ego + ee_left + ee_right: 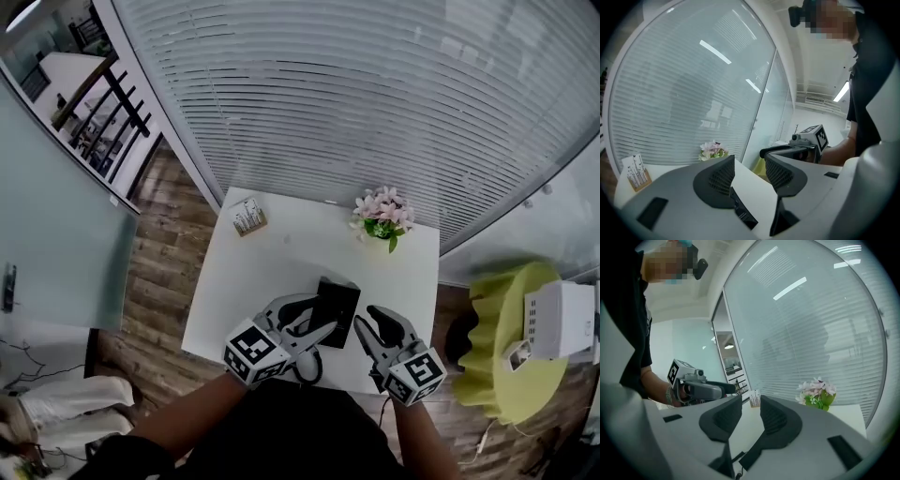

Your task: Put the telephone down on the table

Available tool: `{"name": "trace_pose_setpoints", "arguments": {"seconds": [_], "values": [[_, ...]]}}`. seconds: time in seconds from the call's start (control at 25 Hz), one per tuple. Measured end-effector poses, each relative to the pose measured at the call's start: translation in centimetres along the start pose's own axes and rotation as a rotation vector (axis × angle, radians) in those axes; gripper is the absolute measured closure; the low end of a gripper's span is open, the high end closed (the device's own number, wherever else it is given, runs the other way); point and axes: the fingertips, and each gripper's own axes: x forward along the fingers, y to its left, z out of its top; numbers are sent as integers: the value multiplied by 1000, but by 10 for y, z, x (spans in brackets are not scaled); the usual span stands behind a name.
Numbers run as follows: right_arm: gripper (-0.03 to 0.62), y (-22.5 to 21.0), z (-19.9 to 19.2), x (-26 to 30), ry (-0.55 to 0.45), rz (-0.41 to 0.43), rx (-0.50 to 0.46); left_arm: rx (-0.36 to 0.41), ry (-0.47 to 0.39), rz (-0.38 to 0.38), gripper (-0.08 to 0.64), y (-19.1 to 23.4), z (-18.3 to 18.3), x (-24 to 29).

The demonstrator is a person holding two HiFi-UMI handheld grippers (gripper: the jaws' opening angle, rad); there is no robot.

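Note:
A black telephone (pixel 339 298) lies on the white table (pixel 272 272) near its front edge, with a dark cord (pixel 309 367) curling off toward me. My left gripper (pixel 321 314) hovers just left of the phone and my right gripper (pixel 366 321) just right of it, both above the table. In the left gripper view the left gripper (pixel 750 161) stands open and empty, with the telephone (pixel 743 213) below the gap. In the right gripper view the right gripper (pixel 751 400) shows a narrower empty gap above the telephone (pixel 751 459).
A pot of pink flowers (pixel 382 217) stands at the table's far right and a small card holder (pixel 248 217) at its far left. A yellow-green stool (pixel 506 347) bearing a white box (pixel 558 323) stands right of the table. Glass with blinds lies beyond.

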Motion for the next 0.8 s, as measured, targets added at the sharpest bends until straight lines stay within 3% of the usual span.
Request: {"name": "trace_pose_setpoints", "arguments": {"seconds": [0.2, 0.4, 0.8], "values": [[533, 14, 26, -8, -58, 4, -43, 66, -45, 6, 390, -14, 21, -5], [555, 27, 36, -16, -92, 26, -69, 102, -72, 14, 525, -24, 31, -10], [565, 37, 45, -21, -121, 33, -109, 130, -101, -1, 549, -40, 41, -8]]}}
